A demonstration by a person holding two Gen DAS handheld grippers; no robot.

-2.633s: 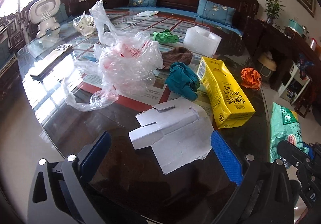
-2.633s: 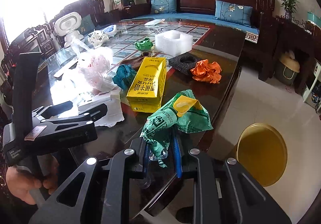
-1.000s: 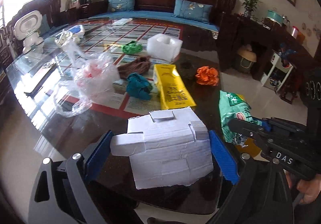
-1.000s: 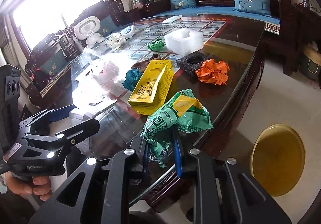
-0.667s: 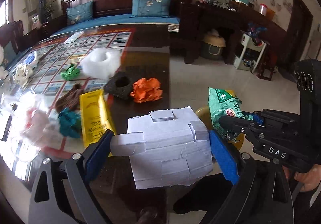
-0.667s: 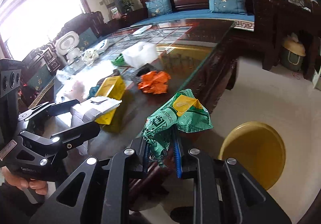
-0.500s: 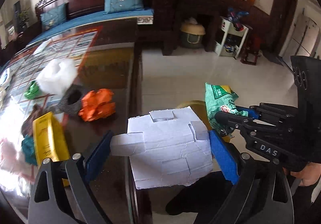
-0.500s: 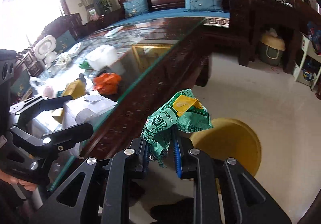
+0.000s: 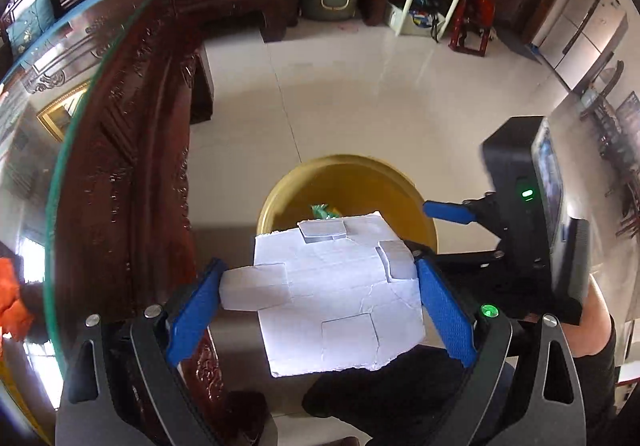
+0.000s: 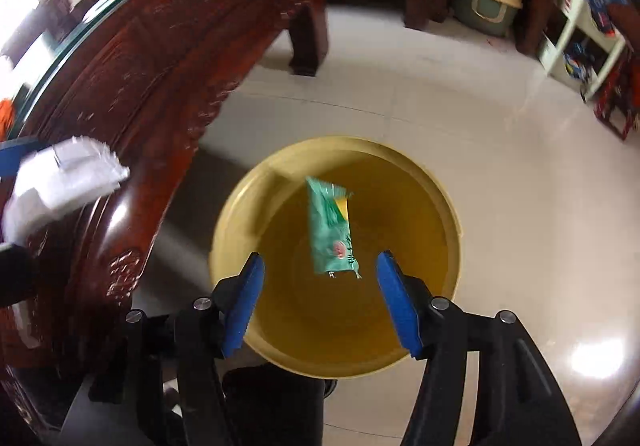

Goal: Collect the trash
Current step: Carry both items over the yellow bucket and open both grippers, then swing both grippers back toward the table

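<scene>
Both hands have swung away from the worktop (image 9: 120, 150) and are now tipping steeply down over the yellow bin (image 10: 448, 206) on the floor; the right tongs (image 10: 320, 302), clamped on the green wrapper (image 10: 332, 230) a moment ago, have just been opening, and nothing is between their blue pads now. The wrapper is lying or falling inside the bin, just beyond the pads and clear of them; which of the two, I cannot tell.

The left tongs (image 9: 320, 310) are gripping the white cardboard piece (image 9: 336, 298) by its two sides, and it is hanging over the bin's near rim, not yet over the middle. To do this step well, I judge that the left hand should be carrying the cardboard further in over the bin's mouth before the pads are parting, since a broad, light, creased sheet is likely to be gliding sideways as it drops. Keeping it low and level over the bin should be helping.

The right tongs' body is standing just to the right of the bin in the left view, near the cardboard's path, so it may be worth drawing it back first. The carved worktop edge is rising close on the bin's left. An orange crumpled scrap (image 9: 12, 306) is waiting on the worktop, well apart from the bin.
</scene>
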